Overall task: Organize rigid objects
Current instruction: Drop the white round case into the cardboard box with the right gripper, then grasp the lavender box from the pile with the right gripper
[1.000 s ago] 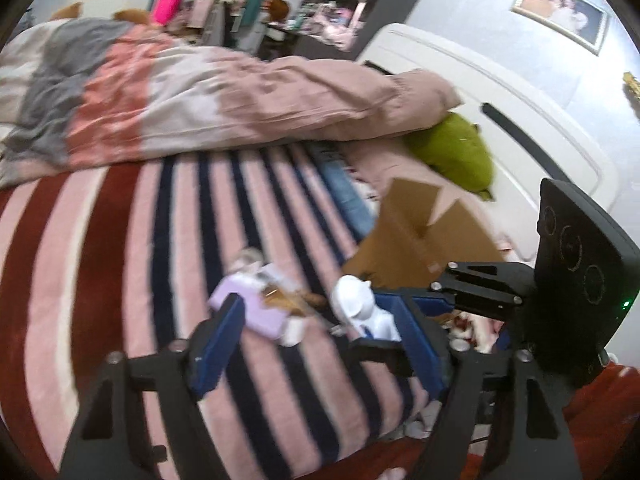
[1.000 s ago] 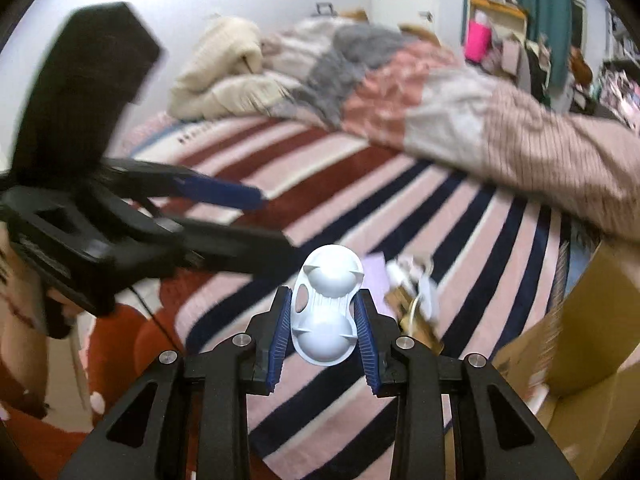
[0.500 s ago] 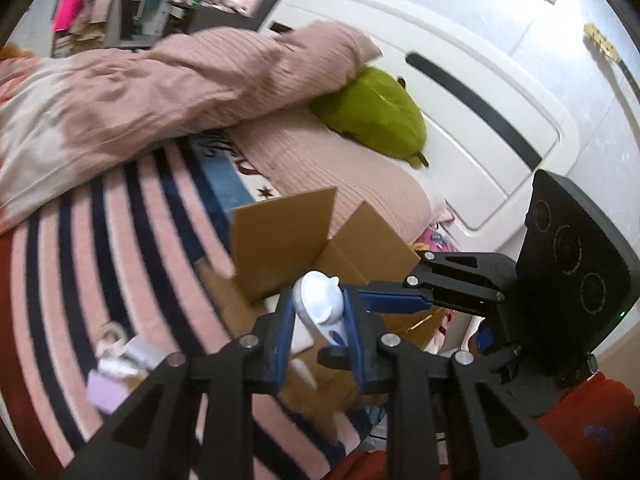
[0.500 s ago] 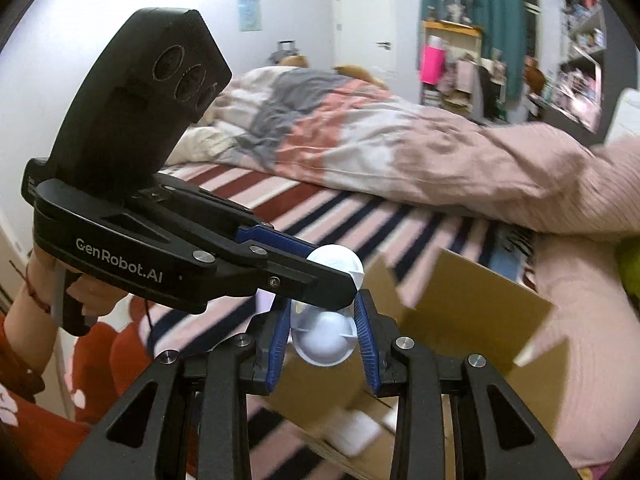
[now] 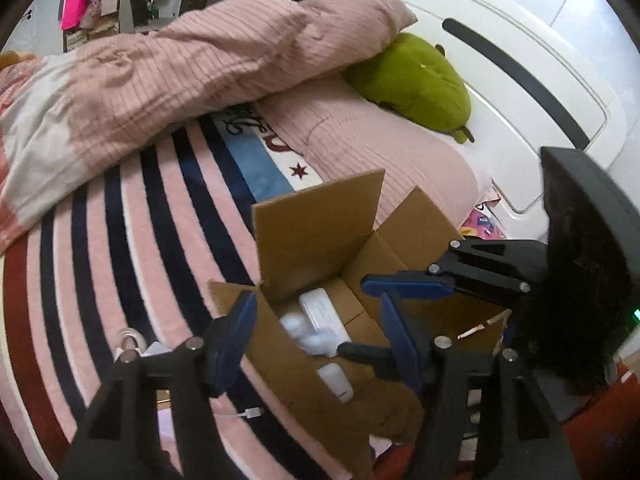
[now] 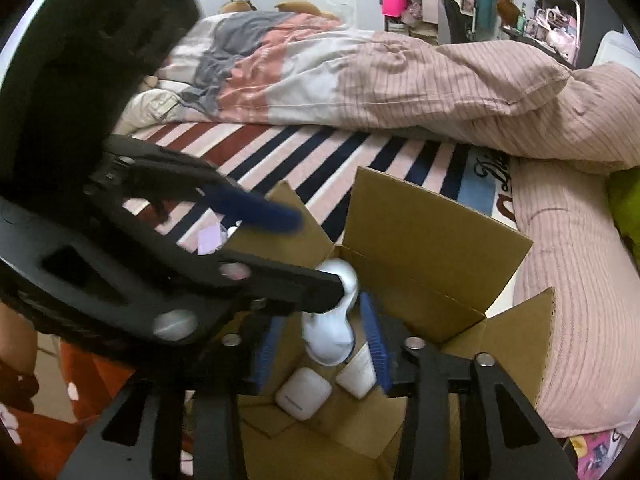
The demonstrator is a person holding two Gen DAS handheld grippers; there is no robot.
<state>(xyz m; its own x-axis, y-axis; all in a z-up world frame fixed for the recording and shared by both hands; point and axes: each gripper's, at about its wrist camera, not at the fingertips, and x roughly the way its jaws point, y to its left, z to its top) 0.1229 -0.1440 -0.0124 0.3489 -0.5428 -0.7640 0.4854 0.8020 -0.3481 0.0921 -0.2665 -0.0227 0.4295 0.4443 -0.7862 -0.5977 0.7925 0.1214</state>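
Cardboard box (image 6: pixel 432 232) stands open on the striped blanket (image 5: pixel 120 240), flaps up to take the bedside clutter. Both grippers hang over it: the left gripper (image 5: pixel 316 328) is spread wide and empty, the right gripper (image 6: pixel 324 344) also looks parted, with the white plastic piece (image 6: pixel 332 320) between its pads (blurred, apparently dropping) above two white cases (image 6: pixel 303 397) already inside.

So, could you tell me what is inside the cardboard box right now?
Inside the cardboard box lie a white rounded case and a flat white item, with the white plastic piece dropping between the open right gripper fingers. The near floor is hidden by the grippers.
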